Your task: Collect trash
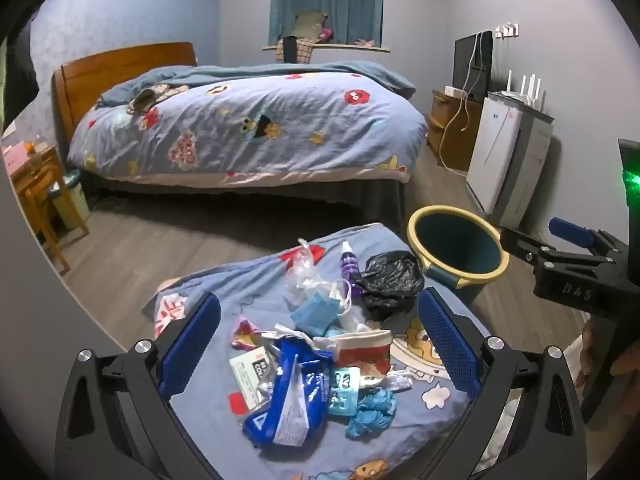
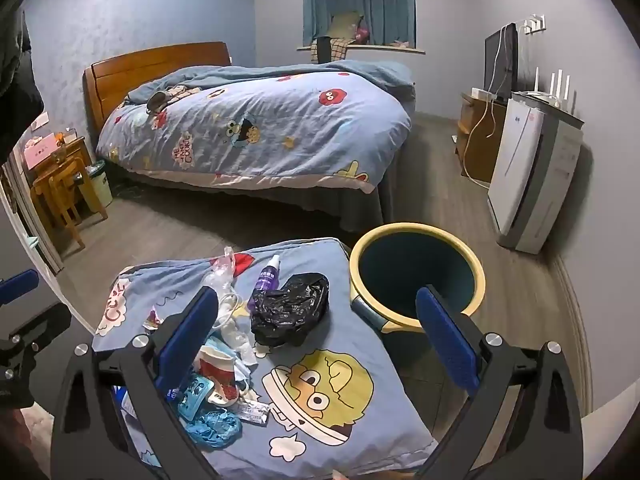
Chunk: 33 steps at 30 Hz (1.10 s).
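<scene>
- Blue-padded left gripper [image 1: 320, 344] fills the lower frame, fingers wide apart and empty above the trash pile [image 1: 316, 360] on the cartoon cushion [image 2: 320, 380].
- Right gripper [image 2: 318, 344] likewise gapes empty.
- Nothing looks collected yet; next comes closing on one piece.
- Yellow-rimmed bin [image 2: 416, 236], centre-right, looks empty.

Lavender walls [image 1: 132, 4], grey plank floor [image 1: 168, 248], wooden-headboard bed [image 1: 248, 128], blue-curtained window [image 1: 326, 0].
</scene>
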Available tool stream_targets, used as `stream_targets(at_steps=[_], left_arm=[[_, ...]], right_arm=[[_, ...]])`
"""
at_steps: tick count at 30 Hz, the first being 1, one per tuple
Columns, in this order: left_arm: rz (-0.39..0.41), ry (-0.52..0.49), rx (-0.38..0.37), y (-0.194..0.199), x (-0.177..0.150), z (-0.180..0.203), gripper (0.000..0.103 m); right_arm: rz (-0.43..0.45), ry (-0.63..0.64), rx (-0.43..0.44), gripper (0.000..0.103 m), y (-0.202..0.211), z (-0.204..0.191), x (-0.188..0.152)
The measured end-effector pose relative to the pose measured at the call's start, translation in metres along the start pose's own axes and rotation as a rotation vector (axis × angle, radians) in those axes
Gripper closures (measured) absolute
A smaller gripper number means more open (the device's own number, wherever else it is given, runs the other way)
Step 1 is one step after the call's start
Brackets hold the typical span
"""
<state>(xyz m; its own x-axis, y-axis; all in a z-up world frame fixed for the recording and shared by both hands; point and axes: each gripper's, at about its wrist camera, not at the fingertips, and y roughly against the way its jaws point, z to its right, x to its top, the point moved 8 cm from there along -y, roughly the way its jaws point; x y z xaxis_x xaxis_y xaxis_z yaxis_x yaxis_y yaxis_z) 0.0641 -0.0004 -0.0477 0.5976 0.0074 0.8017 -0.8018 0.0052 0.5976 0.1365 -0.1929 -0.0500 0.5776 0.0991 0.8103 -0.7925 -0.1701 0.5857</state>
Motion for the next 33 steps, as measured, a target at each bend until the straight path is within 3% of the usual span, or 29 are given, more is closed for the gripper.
stream_targets(at_steps=[33], left_arm=[[0.003, 0.004, -0.001, 0.0002, 0.0002, -0.0003, 0.005]], right_arm=[[-0.022, 0.011, 0.013, 0.005, -0.0024, -0.0049, -0.0037]])
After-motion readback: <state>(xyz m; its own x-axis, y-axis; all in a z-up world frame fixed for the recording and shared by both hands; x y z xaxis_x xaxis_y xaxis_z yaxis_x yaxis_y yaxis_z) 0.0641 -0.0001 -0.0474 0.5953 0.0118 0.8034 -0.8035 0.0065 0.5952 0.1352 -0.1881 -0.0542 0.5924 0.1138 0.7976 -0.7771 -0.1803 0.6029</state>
